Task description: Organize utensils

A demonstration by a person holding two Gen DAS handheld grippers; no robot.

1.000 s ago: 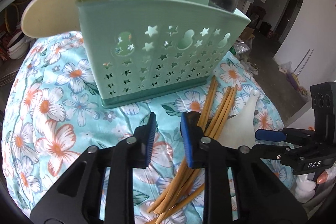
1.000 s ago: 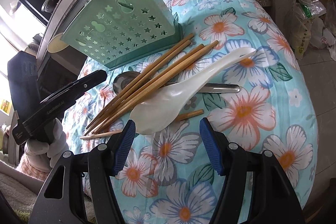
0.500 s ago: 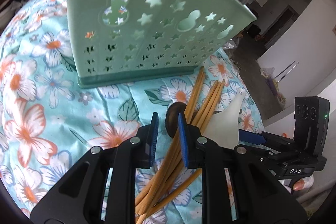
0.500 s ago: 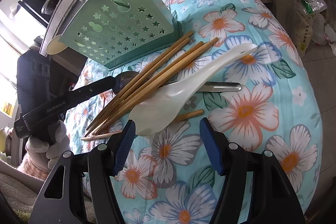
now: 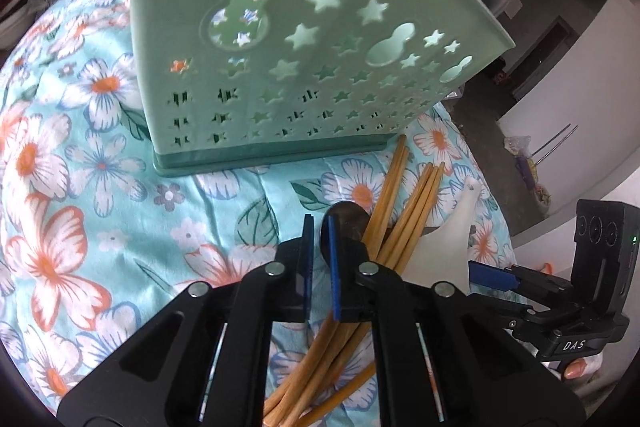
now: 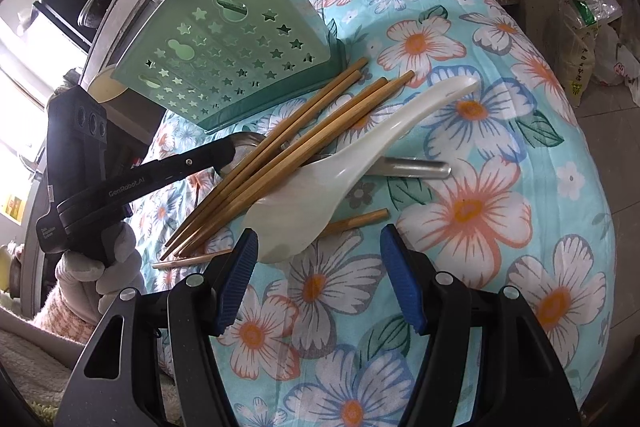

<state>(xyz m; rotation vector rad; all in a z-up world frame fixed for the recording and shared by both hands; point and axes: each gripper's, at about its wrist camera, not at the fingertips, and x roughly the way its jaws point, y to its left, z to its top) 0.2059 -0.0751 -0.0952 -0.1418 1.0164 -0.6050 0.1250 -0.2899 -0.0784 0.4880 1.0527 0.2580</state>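
The metal spoon (image 6: 412, 167) lay mostly buried under the chopsticks (image 6: 288, 155) and the white spoon (image 6: 340, 163); only its handle end and part of its bowl showed. The left claw (image 5: 320, 259) hid whether its pads touched that bowl. The holder's (image 5: 304, 39) top ran off the left view's edge.

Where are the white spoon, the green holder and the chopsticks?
white spoon (image 6: 304, 203), right wrist view, on its bowl.
green holder (image 5: 304, 67), left wrist view, on its star-cut front wall.
chopsticks (image 6: 296, 151), right wrist view, on the bundle's middle.
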